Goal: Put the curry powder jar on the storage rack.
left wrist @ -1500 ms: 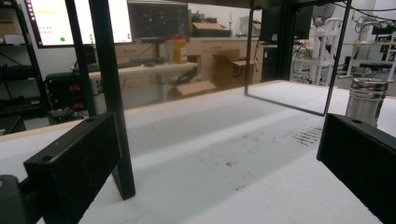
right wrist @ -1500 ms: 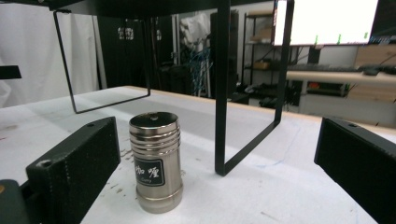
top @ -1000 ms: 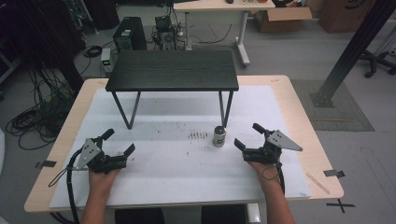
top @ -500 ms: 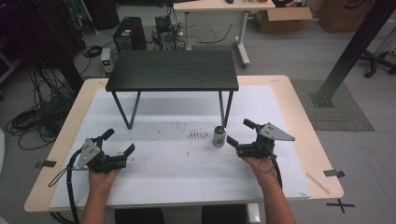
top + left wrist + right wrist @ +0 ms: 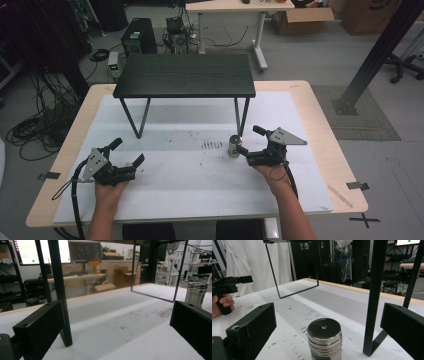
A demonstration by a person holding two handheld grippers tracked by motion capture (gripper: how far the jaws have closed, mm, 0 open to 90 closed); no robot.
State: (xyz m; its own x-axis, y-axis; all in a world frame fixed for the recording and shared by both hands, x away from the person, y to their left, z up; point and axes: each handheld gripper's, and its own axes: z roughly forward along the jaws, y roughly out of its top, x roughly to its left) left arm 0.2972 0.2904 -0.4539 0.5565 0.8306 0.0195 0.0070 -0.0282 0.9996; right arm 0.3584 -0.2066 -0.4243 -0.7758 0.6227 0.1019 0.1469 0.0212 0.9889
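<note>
A white-topped table [image 5: 200, 195] seen from above, with a person's hands entering from six o'clock. A small steel canister [image 5: 233, 146] stands upright just right of the table's centre, lid on, so its contents cannot be seen. The right gripper [image 5: 245, 141] points at it from three o'clock, jaws spread wide, one tip just beside the canister — no contact visible. In the right gripper view the canister [image 5: 325, 339] sits between the two open jaws, nearer the camera than a black leg [image 5: 374, 297] rising at about two o'clock. That leg belongs to a low black stand [image 5: 185, 76] at twelve o'clock of the canister, close behind it. The left gripper [image 5: 128, 153] rests at eight o'clock, jaws open and holding nothing, well apart from the canister.
</note>
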